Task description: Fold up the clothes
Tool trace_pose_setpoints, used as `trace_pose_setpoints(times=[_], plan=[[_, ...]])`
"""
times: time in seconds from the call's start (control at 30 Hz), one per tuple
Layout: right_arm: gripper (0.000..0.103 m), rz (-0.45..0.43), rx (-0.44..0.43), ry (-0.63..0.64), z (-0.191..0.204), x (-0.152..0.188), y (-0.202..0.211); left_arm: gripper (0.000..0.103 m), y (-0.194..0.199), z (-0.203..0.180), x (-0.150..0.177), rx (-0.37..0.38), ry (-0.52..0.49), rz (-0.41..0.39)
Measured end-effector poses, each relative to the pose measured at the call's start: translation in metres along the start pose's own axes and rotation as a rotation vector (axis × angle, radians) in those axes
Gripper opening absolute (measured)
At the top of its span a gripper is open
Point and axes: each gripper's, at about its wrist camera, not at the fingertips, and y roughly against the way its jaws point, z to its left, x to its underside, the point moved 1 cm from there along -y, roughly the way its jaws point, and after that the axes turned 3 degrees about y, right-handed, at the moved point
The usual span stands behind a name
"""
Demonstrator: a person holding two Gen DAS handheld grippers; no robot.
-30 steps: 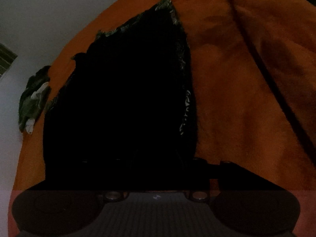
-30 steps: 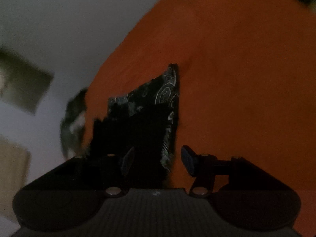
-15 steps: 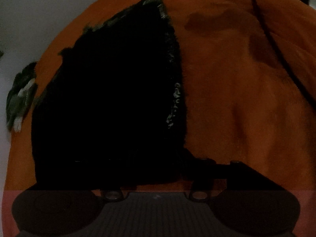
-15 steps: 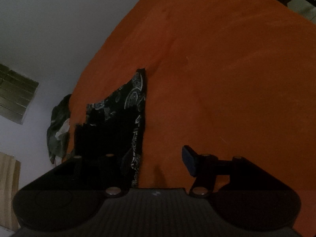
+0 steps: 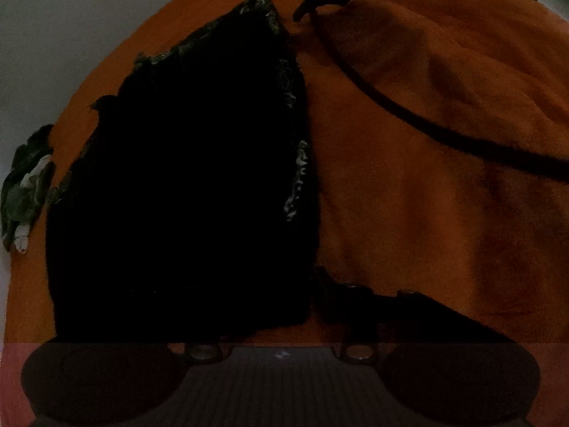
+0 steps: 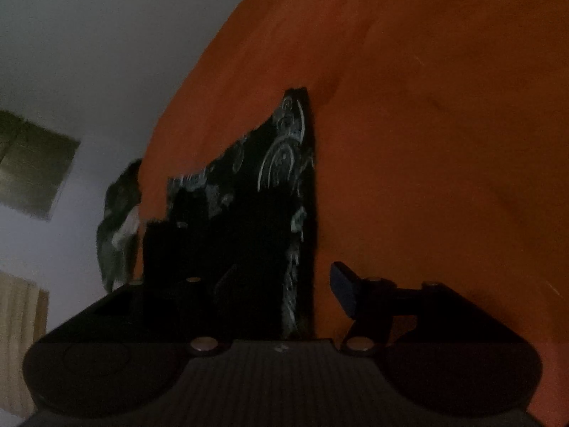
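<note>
Surface: an orange blanket (image 5: 409,185) is spread under everything; folds are seen toward 2 o'clock in the left wrist view.
Garment: a black cloth (image 5: 185,192) with a pale swirl print is laid flat on the blanket, filling the left half of the left wrist view from 6 to 11 o'clock. In the right wrist view the same cloth (image 6: 270,192) is seen at centre-left, its printed corner pointing to 12 o'clock.
Left gripper (image 5: 284,306): it is held low at the cloth's near right corner. Only the right finger (image 5: 330,295) is made out, just beside the cloth's edge; the other is lost against the black fabric. The jaws have just been closing; whether the cloth is pinched cannot be told in the dark.
Right gripper (image 6: 281,284): the jaws are seen moderately wide, nothing pressed between them. The blue pad (image 6: 343,290) stands over bare blanket at 5 o'clock; the cloth's right edge lies in the gap.
Cord: a dark cord (image 5: 409,114) is run across the blanket from 12 to 3 o'clock.
Edge: a greenish bundle (image 5: 25,185) is seen at 9 o'clock, off the blanket's rim.
</note>
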Motion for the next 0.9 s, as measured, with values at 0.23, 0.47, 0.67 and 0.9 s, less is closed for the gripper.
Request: trace_pose_setpoints(times=[0.23, 0.47, 0.67, 0.9], plan=[[0.055, -0.025, -0.003, -0.041, 0.004, -0.013, -0.027, 0.026, 0.005, 0.001, 0.007, 0.02, -0.005, -0.034], [0.006, -0.054, 0.137, 0.128, 0.046, -0.018, -0.043, 0.01, 0.013, 0.033, 0.007, 0.167, 0.039, -0.06], [0.006, -0.038, 0.043, 0.215, 0.114, -0.018, -0.033, 0.009, 0.027, 0.123, 0.009, 0.37, 0.123, -0.114], [0.007, 0.002, 0.026, 0.417, 0.25, -0.021, -0.068, 0.009, 0.037, 0.225, 0.05, 0.514, 0.13, -0.303]])
